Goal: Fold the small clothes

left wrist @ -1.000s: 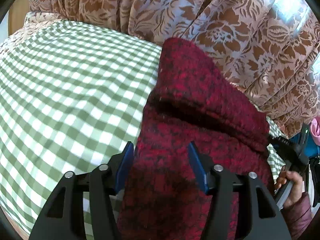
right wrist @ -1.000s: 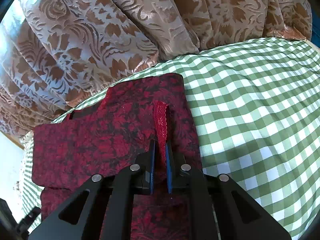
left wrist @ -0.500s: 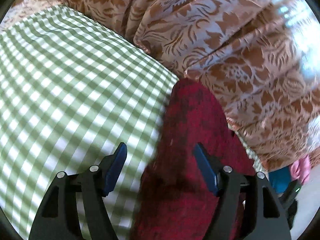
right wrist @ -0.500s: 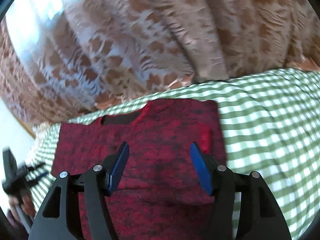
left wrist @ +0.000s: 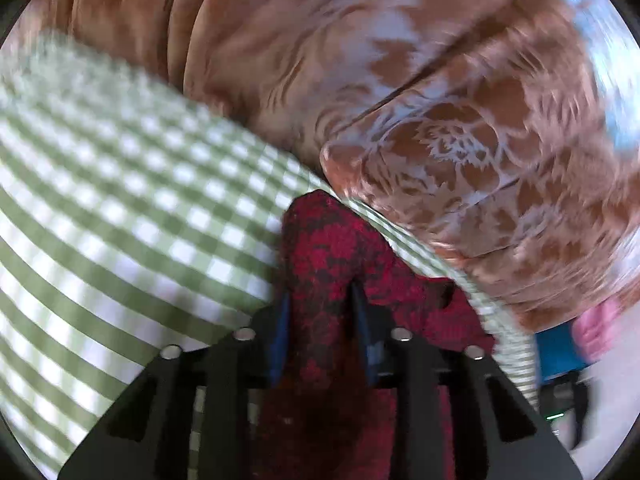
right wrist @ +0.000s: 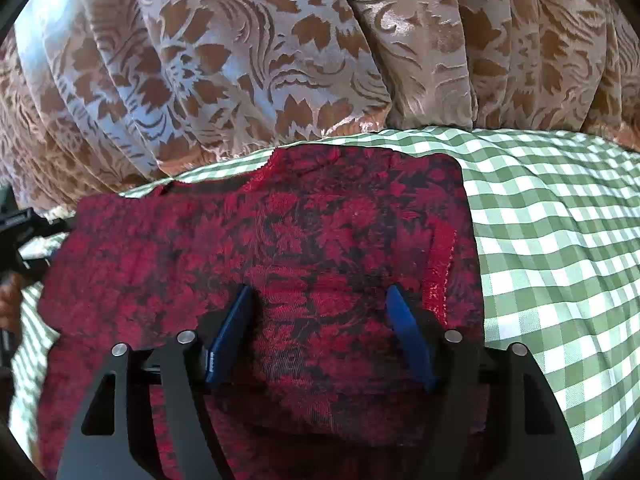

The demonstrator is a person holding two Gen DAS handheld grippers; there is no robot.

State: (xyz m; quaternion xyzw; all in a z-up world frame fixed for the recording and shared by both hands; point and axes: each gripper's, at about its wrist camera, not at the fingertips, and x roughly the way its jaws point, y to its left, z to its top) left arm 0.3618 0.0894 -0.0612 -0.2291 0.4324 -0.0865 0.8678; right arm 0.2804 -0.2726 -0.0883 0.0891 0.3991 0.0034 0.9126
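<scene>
Red garment (right wrist: 304, 248), dark floral print, thin soft knit, lies partly folded on the green-checked cloth (right wrist: 560, 240) covering what is probably a worktop, up against the patterned curtain (right wrist: 280, 60) at the far edge. Judged light and limp: it will sag and crease wherever lifted, not slippery, not fragile, though the lacy trim (right wrist: 440, 264) on its right side could snag. Best hold is at a corner or along a folded edge, pinching all layers at once. Left claw (left wrist: 320, 320) sits narrowed around a raised ridge of the same red garment (left wrist: 332, 248); blue pads look pressed against the fabric, so likely gripping, but motion blur makes contact hard to confirm. Right claw (right wrist: 320, 332) is spread wide, holding nothing, hovering just above the garment's middle. Hidden: near part of the garment behind both claw bodies, layer count under the fold, neckline only partly visible. Left view blurred; pink and blue objects at its right edge unidentifiable.
</scene>
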